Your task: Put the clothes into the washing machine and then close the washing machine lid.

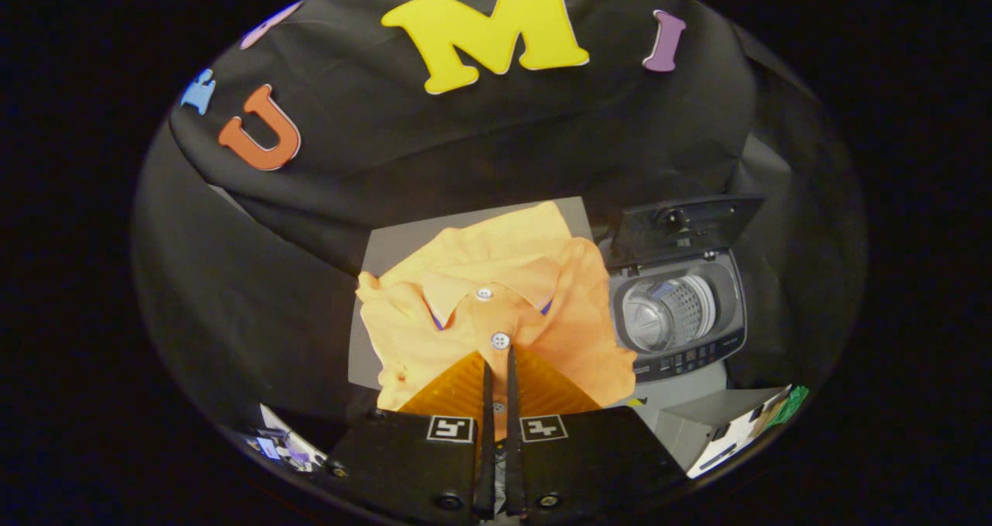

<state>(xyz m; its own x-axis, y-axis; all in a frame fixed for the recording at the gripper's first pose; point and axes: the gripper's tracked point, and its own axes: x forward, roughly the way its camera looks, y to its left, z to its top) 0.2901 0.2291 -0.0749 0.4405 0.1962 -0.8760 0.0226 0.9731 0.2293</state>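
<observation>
An orange polo shirt (434,332) with white buttons lies crumpled on a grey table (387,251). My gripper (500,357) is over the shirt's front, just below the lower button (501,341). Its two fingers stand almost together, with a thin strip of orange fabric pinched between them. To the right of the shirt stands a small grey washing machine (682,355). Its lid (682,228) is raised upright at the back, and the bare metal drum (666,313) shows inside.
Black cloth hangs behind and to the left of the table. A grey and white box (721,425) sits in front of the washing machine, at the right of the fingers. Some small papers (283,441) lie at the lower left.
</observation>
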